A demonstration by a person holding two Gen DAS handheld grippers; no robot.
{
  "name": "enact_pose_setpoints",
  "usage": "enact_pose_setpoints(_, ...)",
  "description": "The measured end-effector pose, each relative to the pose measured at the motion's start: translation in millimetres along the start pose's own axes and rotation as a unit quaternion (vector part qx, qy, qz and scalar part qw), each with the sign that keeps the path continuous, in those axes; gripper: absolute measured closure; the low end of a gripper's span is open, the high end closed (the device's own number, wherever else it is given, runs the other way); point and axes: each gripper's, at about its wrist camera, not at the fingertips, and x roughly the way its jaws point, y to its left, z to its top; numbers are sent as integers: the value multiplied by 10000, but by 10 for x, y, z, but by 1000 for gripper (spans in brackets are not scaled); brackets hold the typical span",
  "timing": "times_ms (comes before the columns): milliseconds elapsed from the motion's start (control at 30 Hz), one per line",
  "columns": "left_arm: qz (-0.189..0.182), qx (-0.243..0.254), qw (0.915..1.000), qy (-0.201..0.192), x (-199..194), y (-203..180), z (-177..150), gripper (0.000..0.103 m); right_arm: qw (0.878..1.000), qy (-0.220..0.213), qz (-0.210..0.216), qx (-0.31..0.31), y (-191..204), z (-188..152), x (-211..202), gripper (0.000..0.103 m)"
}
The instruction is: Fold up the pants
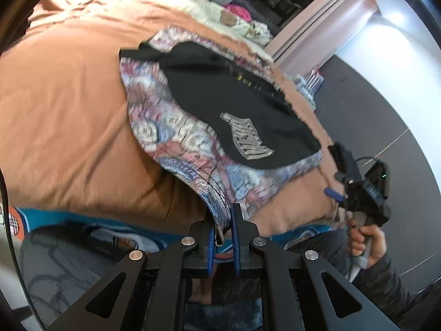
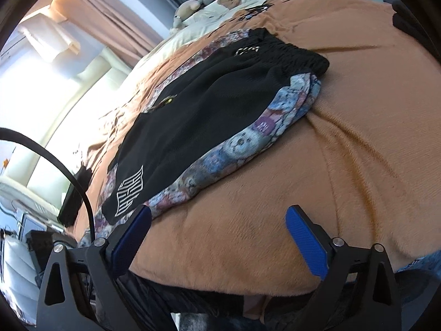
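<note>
The pants (image 1: 234, 110) are black with patterned blue-pink side panels and a white logo, lying on an orange-brown blanket (image 1: 69, 104). My left gripper (image 1: 224, 220) is shut on the hem of a patterned panel at the near edge. In the right wrist view the pants (image 2: 198, 115) lie folded lengthwise, elastic waistband at the far end. My right gripper (image 2: 217, 220) is open and empty, just off the near hem, above the blanket (image 2: 344, 151). It also shows in the left wrist view (image 1: 335, 194), at the right by the bed's edge.
Pillows and plush toys (image 2: 193, 5) lie at the head of the bed. Dark floor (image 1: 372, 104) runs along the right of the bed. A curtain (image 2: 91, 11) and bright window are at the left. A cable (image 2: 69, 173) arcs near my right gripper.
</note>
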Motion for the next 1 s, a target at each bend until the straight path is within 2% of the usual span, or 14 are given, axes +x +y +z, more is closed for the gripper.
enact_pose_setpoints(267,-56,63,9992,-396,-162,-182,269,96,9995,-138,-288,91,-60,128,25,12)
enact_pose_setpoints(567,251,108,9990,-360,-66,-286,422,97,9971,-277,-518,479,-220,275,54,26)
enact_pose_setpoints(800,257,-77,9987,-444,-67,-258,495,97,9971,-278,-467,541,-227,398,167,31)
enact_pose_setpoints(867,279,-129,9980,-550,-114,-255,533,97,9970,-230,-464,582,-260,441,216,44)
enact_pose_setpoints(900,288,-166,9975,-623,-151,-254,557,98,9968,-212,-466,607,-279,462,236,47)
enact_pose_setpoints(967,301,-218,9968,-705,-198,-253,590,98,9967,-205,-451,637,-324,534,269,64)
enact_pose_setpoints(1000,290,-263,9964,-753,-227,-246,616,98,9967,-193,-447,649,-340,556,272,69)
